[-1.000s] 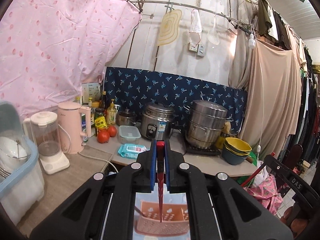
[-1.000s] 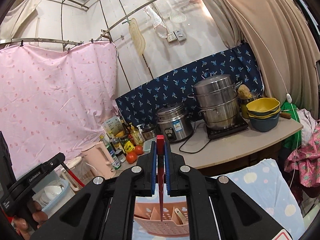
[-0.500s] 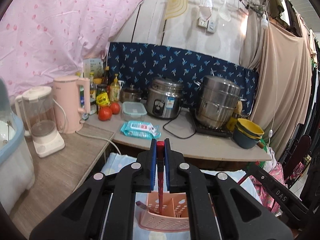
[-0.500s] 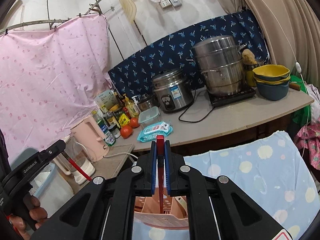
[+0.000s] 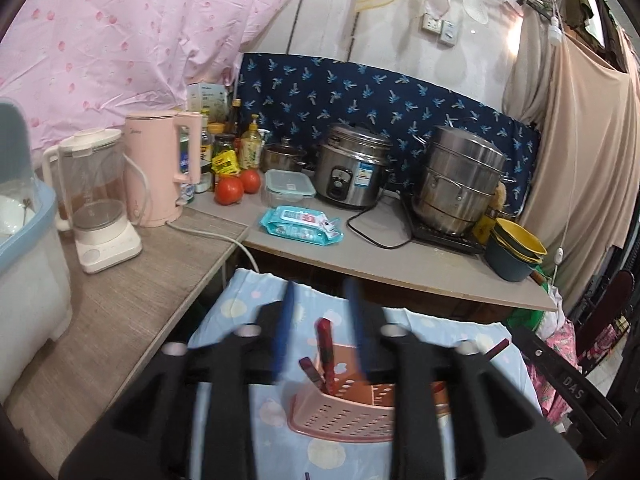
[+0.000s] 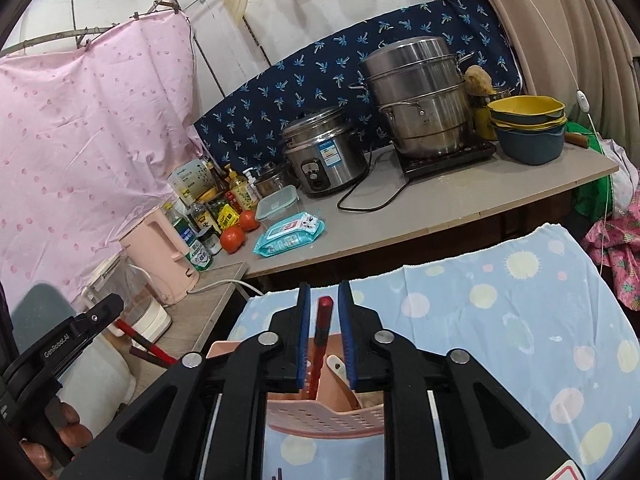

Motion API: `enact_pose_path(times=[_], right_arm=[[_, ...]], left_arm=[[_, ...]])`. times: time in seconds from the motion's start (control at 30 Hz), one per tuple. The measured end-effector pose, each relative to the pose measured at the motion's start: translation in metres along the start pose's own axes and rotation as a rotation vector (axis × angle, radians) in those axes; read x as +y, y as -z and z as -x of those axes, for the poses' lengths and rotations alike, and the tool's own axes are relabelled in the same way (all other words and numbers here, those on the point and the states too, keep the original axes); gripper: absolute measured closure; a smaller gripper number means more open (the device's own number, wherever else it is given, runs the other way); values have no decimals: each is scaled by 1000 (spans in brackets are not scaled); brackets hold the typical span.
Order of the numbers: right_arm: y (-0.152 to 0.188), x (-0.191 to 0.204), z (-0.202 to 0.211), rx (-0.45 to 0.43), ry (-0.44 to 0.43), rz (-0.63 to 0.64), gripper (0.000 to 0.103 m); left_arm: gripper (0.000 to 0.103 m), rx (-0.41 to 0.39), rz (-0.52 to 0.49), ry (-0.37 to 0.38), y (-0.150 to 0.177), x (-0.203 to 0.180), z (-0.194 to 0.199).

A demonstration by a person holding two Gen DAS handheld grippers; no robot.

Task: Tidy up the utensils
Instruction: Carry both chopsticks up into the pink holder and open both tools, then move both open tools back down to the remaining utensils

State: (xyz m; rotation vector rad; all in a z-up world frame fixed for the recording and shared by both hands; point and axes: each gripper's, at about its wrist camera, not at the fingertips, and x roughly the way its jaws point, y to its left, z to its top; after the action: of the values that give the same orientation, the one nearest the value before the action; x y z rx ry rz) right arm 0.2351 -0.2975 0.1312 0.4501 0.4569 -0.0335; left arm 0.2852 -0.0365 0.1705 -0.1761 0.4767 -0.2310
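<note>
A pink perforated utensil holder [image 5: 344, 412] stands on the blue dotted cloth [image 5: 240, 308]; it also shows in the right wrist view [image 6: 324, 416]. My left gripper [image 5: 320, 300] is open, its blue pads apart and blurred, above a red chopstick [image 5: 325, 344] that stands free in the holder beside a second dark red utensil [image 5: 310, 369]. My right gripper [image 6: 324, 292] is open, its pads apart on either side of a red chopstick [image 6: 320, 332] that stands in the holder. A white spoon [image 6: 336, 368] leans in the holder too.
A counter [image 6: 440, 200] behind the cloth carries a rice cooker [image 5: 350, 172], a stacked steel steamer [image 5: 456, 188], bowls [image 5: 516, 252], wipes [image 5: 300, 226], tomatoes and bottles. A pink kettle [image 5: 160, 168], a blender [image 5: 96, 204] and a blue dish bin [image 5: 24, 220] stand on the left.
Both grippers have opened and let go of their red chopsticks, which now stand in the pink holder. Both cameras have tilted down towards the cloth.
</note>
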Motion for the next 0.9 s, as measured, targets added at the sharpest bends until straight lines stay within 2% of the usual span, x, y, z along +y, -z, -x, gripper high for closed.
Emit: enact_pose_path(times=[0.03, 0.17, 0.4, 0.57, 0.9], right_arm=[[1, -1, 3, -5, 2, -2, 76], [4, -2, 16, -25, 12, 2, 68], [24, -3, 39, 7, -5, 12, 66], [55, -10, 59, 61, 1, 12, 66], [141, -23, 98, 211, 80, 103, 66]], left_arm=[[54, -9, 12, -5, 1, 2, 3], [54, -6, 31, -12, 3, 8, 10], [54, 22, 27, -24, 23, 17, 32], [54, 81, 22, -33, 55, 26, 47], [54, 266, 12, -44, 144, 44, 72]])
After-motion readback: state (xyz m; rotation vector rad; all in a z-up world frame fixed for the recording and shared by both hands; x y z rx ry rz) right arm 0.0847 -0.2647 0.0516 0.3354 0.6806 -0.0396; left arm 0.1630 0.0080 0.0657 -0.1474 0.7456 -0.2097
